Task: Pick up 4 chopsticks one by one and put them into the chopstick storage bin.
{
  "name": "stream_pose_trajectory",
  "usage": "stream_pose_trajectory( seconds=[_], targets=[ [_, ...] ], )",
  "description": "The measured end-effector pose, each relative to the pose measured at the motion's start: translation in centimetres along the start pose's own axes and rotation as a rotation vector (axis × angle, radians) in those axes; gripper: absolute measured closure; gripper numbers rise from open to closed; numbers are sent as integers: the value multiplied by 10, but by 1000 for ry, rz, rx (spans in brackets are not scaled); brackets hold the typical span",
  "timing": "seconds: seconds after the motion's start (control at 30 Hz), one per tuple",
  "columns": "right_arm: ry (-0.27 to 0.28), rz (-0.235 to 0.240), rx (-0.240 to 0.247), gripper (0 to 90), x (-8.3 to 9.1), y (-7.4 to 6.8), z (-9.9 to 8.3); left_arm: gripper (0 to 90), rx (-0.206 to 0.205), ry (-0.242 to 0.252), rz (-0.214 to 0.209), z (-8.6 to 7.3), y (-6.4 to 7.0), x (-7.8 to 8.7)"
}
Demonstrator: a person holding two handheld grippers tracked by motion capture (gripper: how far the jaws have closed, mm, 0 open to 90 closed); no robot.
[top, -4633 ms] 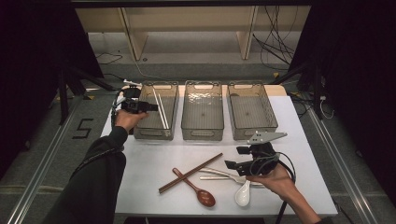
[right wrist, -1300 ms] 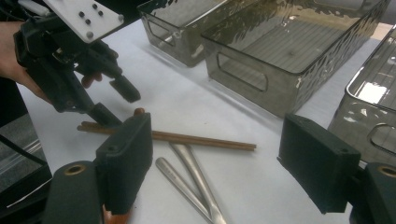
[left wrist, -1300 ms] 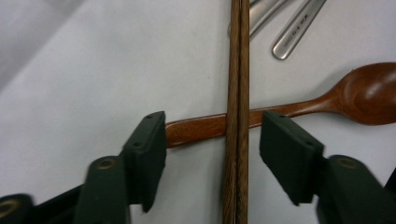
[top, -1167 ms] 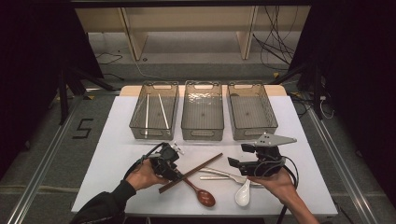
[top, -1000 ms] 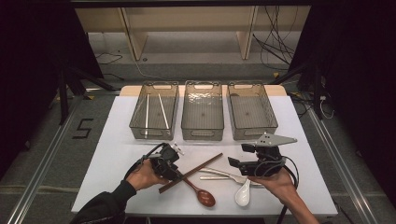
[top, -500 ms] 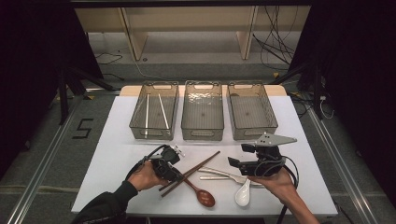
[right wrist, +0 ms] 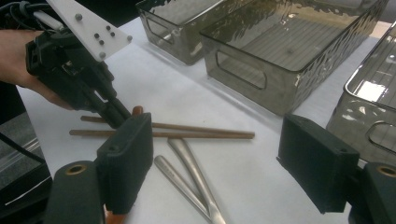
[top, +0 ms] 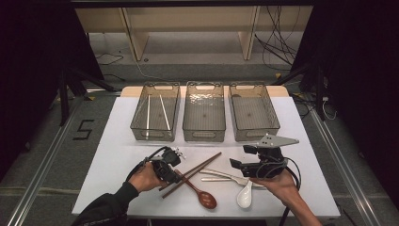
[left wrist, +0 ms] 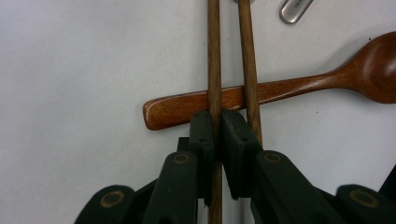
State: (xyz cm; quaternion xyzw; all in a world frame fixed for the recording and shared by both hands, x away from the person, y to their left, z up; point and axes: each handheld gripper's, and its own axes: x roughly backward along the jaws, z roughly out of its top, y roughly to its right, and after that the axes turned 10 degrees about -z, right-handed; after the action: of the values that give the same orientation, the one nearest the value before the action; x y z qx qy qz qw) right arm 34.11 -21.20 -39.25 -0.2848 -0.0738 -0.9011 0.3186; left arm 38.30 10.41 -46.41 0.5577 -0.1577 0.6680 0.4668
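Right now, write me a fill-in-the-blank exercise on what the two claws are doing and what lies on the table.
1. The left claw is shut on one brown ____.
2. Both brown sticks lie across the handle of the wooden ____.
3. The right claw hovers with its jaws ____ above two metal handles.
4. The pale sticks lie in the ____ bin of the three in the high view.

Missing words: chopstick; spoon; open; left
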Motion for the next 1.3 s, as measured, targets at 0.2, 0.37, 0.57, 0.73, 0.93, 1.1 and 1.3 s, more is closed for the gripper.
stream_pose_trajectory(
  seconds=[0.2, 0.37, 0.57, 0.73, 0.93, 1.1, 1.3],
  targets=[
    [0, 0, 1, 274, 0, 0, 0, 837, -7, 17, 17, 0, -2, 5],
    [4, 1, 0, 274, 0, 1, 0, 838, -20, 70, 30, -1, -3, 16],
    [7, 0, -2, 274, 0, 1, 0, 838, -33, 153, 54, 1, -2, 39],
    [9, -2, -5, 274, 0, 1, 0, 838, -27, 222, 70, 1, -5, 53],
    [19, -6, -11, 274, 1, 3, 0, 838, -21, 295, 85, 0, -13, 72],
    [27, -9, -19, 274, 2, 3, 0, 838, 16, 399, 99, -2, -24, 94],
    [31, -12, -24, 274, 2, 3, 1, 838, 35, 473, 126, -2, -37, 115]
  ],
)
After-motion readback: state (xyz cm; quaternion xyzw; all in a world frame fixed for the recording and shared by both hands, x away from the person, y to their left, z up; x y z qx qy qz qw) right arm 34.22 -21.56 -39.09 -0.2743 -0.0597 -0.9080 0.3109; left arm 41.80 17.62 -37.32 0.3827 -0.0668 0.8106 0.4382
